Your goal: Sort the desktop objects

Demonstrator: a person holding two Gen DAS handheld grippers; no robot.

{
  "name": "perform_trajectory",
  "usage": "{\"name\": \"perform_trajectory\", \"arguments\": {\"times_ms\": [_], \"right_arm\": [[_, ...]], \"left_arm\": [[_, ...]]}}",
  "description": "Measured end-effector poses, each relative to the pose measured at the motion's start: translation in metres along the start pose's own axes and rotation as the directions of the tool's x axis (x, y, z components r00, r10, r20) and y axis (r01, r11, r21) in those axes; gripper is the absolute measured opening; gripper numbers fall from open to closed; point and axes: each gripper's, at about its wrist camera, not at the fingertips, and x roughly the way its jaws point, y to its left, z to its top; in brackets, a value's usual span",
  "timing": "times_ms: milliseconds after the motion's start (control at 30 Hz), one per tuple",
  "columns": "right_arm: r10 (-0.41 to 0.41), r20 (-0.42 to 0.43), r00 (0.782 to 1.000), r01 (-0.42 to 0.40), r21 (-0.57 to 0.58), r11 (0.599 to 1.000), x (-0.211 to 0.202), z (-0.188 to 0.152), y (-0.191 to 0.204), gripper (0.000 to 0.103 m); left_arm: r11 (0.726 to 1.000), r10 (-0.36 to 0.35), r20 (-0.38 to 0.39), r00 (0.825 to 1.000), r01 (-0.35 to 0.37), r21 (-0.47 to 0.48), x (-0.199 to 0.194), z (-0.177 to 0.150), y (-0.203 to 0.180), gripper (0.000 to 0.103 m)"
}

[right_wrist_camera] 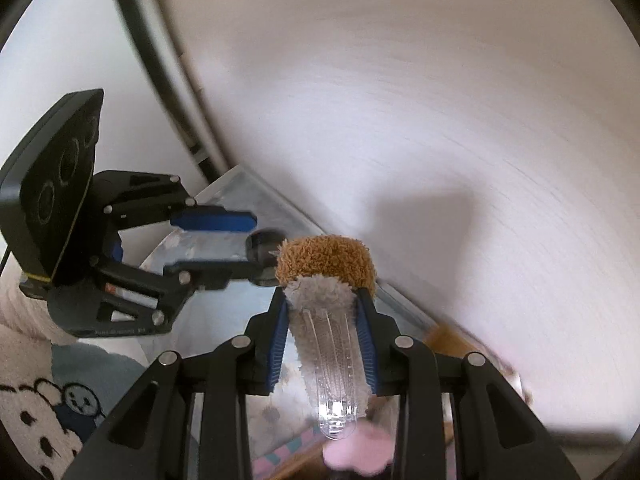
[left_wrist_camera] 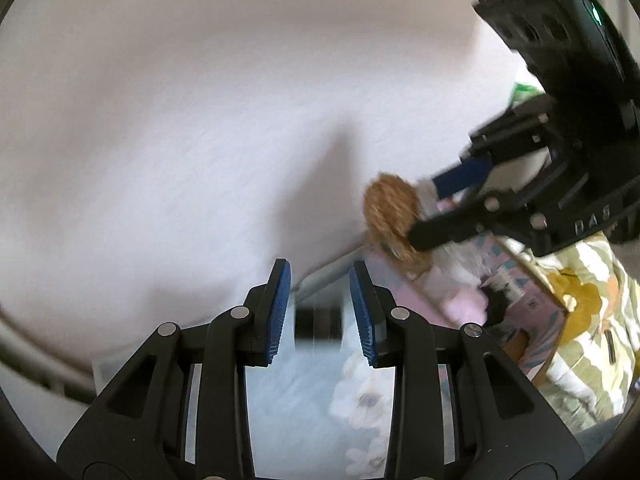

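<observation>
While right tool (right_wrist_camera: 322, 328) grips it — plush clip (right_wrist_camera: 326, 280) | brown end forward

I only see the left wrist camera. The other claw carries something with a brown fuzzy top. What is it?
Observer: In the right wrist view the brown top caps white fluff on a clear ribbed plastic strip.
Operator: Is it gripped firmly?
Observer: It looks so. The right gripper has a blue pad pressing each side of the fluff.
Operator: And what is my claw holding?
Observer: The left gripper is closed on a clear thing with a dark round end. It is too blurred to name.
</observation>
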Motion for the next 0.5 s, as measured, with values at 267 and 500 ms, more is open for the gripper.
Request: {"name": "perform_trajectory", "arguments": {"times_ms": [267,500], "right_arm": [[-0.098,0.024,0.995,0.091,0.203,0.975,-0.046,-0.074,-0.025,0.03],[-0.129,0.003,0.992,0.122,0.304,0.945,-0.053,-0.125,-0.029,0.03]], "left_arm": [[0.989,-0.129,0.0,0.992,0.129,0.068,0.022,0.029,-0.041,0.022],[0.974,-0.19,-0.061,0.98,0.196,0.111,0.034,0.032,-0.072,0.022]]}}
